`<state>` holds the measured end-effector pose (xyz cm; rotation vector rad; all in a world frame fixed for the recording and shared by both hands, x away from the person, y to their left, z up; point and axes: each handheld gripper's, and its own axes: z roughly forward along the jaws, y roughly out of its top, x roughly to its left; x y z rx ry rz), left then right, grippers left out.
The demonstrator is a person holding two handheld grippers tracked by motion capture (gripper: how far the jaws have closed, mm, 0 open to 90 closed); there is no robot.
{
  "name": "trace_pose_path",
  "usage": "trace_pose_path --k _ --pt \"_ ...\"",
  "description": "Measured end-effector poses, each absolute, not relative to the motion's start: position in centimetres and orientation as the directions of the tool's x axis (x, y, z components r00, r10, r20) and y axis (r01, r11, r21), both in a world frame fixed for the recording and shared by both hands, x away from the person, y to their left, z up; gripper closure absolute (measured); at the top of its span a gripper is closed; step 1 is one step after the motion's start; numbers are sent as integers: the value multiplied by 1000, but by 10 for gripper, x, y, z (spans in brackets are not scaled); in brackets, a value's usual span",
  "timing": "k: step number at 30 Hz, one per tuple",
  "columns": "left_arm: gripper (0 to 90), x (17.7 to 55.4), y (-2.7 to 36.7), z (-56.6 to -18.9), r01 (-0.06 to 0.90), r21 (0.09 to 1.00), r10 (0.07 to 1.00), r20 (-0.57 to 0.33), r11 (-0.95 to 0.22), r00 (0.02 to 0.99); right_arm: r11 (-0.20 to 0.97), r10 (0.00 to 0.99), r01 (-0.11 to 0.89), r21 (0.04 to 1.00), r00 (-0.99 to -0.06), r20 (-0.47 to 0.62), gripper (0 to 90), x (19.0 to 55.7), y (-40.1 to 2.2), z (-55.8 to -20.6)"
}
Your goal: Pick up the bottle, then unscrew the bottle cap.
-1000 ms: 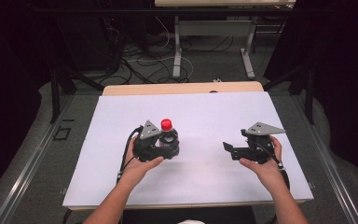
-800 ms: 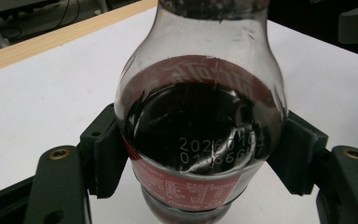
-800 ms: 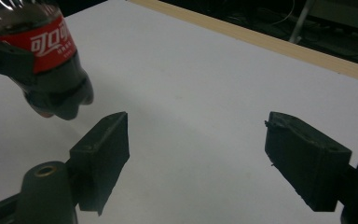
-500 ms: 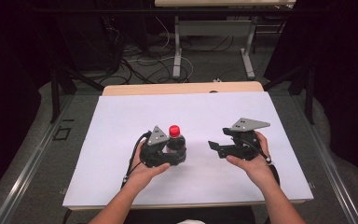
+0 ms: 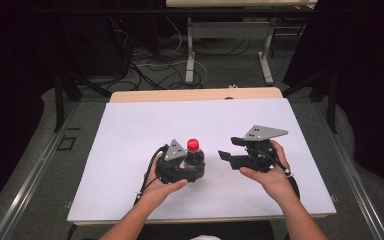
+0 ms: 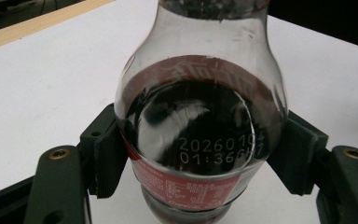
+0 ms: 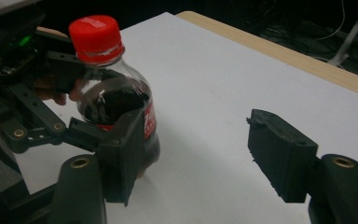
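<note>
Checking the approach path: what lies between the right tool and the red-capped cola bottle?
Nothing: bare white table sheet separates the right tool from the red-capped clear plastic cola bottle, as the high view shows.

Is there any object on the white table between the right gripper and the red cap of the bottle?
Nothing visible blocks it. Bare white table lies between the right gripper and the clear plastic cola bottle with its red cap, which the left gripper clamps.

High overhead, two close finger-level cameras, all sharing the bottle (image 5: 194,155).
</note>
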<state>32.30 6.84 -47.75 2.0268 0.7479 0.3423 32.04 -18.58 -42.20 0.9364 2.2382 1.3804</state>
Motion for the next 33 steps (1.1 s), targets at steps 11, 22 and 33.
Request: trace_pose_path --k 11,22,33 --pt "303 320 58 -485 372 829 615 -42 -419 787 258 678 382 887 -726 116 435 318 -183 -417" --pt "303 319 51 -489 374 819 606 -40 -436 794 263 636 363 894 -762 123 482 319 -159 -410" --pt "303 318 47 -489 361 824 598 -34 -437 801 287 614 350 892 -782 109 533 322 -136 -414"
